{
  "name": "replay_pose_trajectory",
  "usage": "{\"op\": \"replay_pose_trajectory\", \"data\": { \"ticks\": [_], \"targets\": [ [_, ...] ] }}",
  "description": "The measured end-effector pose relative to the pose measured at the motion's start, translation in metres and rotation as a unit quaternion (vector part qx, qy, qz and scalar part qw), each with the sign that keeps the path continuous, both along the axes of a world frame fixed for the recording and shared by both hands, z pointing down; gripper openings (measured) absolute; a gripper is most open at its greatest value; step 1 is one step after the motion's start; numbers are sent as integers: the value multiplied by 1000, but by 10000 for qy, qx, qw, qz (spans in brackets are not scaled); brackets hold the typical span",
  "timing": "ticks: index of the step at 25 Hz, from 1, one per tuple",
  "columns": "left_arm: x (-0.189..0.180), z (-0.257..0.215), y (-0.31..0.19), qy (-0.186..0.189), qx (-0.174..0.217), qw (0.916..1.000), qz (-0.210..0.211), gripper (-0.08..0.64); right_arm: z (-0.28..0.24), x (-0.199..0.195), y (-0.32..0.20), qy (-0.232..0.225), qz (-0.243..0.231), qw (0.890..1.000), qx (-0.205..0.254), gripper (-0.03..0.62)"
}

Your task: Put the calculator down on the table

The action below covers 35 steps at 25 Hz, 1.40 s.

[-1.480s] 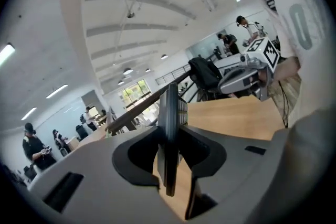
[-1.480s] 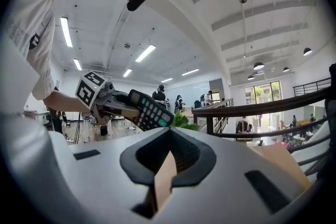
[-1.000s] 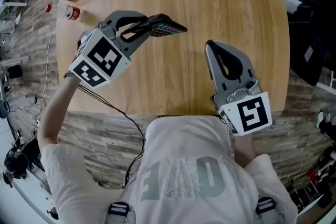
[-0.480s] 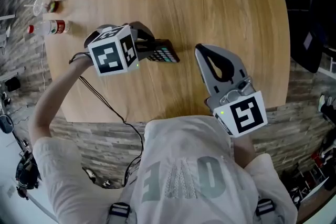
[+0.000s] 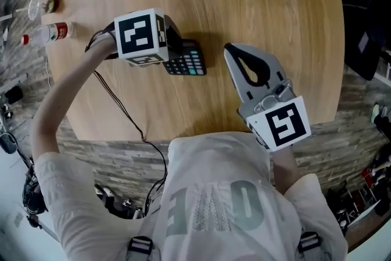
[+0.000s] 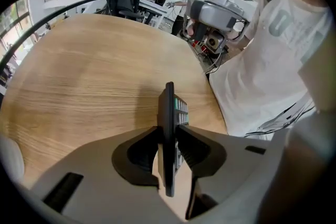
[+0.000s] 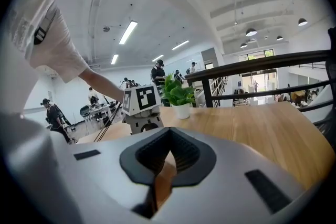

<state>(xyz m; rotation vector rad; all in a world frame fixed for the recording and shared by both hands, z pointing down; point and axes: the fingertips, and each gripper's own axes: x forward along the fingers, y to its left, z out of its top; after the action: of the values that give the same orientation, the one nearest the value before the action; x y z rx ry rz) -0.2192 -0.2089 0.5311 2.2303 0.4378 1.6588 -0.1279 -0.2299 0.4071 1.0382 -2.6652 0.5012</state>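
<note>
Left gripper view shows a slim black calculator (image 6: pixel 168 113) edge-on, keys seemingly pale.

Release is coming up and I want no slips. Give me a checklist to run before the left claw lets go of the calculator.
1. Left claw clamped on the calculator: ok.
2. Calculator resting on the table: cannot tell, contact is not visible.
3. Calculator inside the table's edge: ok.
4. Wood around the calculator bare: ok.
5. Right claw shut, empty and apart from the calculator: ok.
</note>
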Motion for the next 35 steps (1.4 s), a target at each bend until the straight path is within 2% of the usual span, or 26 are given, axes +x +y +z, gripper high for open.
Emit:
{"op": "replay_pose_trajectory", "data": {
  "ticks": [9, 18, 27, 32, 35],
  "targets": [
    [5, 26, -10, -4, -423, 9989, -189, 121, 25, -3, -5, 69, -13, 9996, -280, 17],
    [4, 39, -17, 166, -519, 9979, -340, 130, 38, -1, -10, 147, -15, 9993, -349, 17],
    [8, 43, -32, 216, 165, 9990, -349, 200, 37, 1, -11, 180, -58, 9993, -323, 17],
    [7, 42, -35, 184, 400, 9974, -578, 216, 26, -1, -5, 175, -88, 9996, -221, 17],
    [7, 40, -38, 144, 699, 9947, -744, 232, 20, -1, 0, 221, -116, 9996, -149, 17]
  ]
}}
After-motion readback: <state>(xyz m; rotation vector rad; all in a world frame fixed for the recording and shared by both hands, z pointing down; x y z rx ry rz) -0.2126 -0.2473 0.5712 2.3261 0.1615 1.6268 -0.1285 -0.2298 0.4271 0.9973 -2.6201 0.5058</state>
